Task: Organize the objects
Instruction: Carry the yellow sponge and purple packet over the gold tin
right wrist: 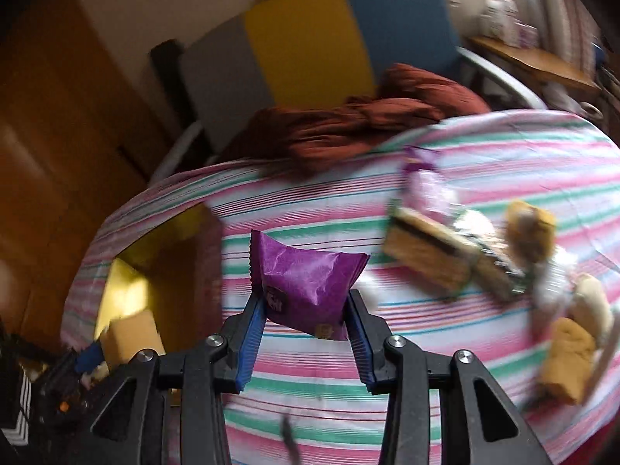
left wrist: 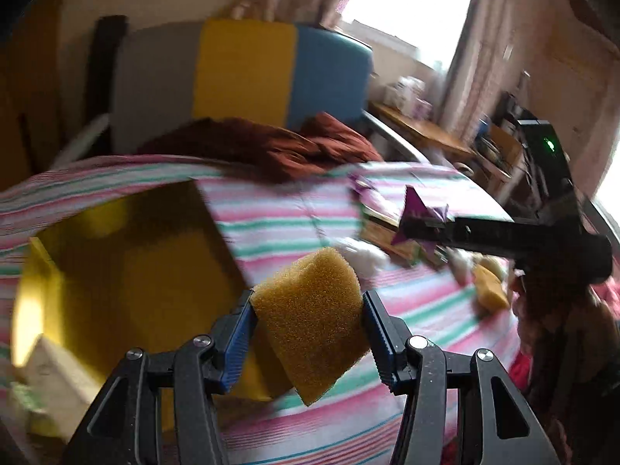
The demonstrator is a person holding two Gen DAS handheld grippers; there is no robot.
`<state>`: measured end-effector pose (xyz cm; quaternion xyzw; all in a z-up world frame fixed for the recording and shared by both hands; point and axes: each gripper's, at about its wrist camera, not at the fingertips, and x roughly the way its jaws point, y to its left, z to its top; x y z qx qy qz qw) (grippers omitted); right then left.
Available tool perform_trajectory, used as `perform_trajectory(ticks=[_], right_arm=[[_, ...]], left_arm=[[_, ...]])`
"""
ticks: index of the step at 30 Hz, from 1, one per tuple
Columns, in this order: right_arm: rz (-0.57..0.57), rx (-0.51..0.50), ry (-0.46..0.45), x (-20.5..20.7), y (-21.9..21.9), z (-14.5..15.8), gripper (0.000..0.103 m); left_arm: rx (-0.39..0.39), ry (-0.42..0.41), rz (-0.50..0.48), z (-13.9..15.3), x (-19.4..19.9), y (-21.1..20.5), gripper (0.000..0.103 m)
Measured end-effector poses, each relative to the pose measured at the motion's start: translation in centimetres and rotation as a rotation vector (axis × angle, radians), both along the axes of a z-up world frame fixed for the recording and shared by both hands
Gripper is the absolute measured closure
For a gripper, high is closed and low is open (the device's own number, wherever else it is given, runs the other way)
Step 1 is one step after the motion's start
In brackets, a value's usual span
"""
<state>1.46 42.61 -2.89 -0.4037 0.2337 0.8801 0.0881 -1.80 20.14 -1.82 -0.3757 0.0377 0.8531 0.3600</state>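
The left gripper [left wrist: 308, 325] is clenched on a coarse yellow-brown sponge block [left wrist: 310, 310], held above the striped pink, green and white bedsheet [left wrist: 294, 224] just beside the open gold cardboard box [left wrist: 128, 263]. The right gripper [right wrist: 306, 310] grasps a shiny purple foil snack packet [right wrist: 306, 275] over the same sheet. Blurred items, seemingly sponges and packets [right wrist: 500, 259], lie scattered to the right.

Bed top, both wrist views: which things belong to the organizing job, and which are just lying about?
Job:
- sponge, in left gripper
- purple packet, in right gripper
- yellow box
- loose pile of items

Lying about:
- brown cloth
- headboard
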Motion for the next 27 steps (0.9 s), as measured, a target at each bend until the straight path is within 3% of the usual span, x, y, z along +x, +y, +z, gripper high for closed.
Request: perform_trajectory(ticks=[7, 13, 27], right_arm=[[0.158, -0.005, 0.003, -3.7, -7.0, 0.0, 0.062], [0.253, -0.003, -0.014, -5.7, -11.4, -0.6, 0.062], [0.337, -0.017, -0.056, -7.0, -16.1, -2.2, 0.062]], left_arm=[[-0.012, 0.081, 0.171, 1.4, -1.9, -6.1, 0.048], [-0.014, 0.087, 0.269, 1.1, -3.3, -10.2, 0.047], [-0.019, 0.089, 0.346, 0.4, -5.0, -13.8, 0.047]])
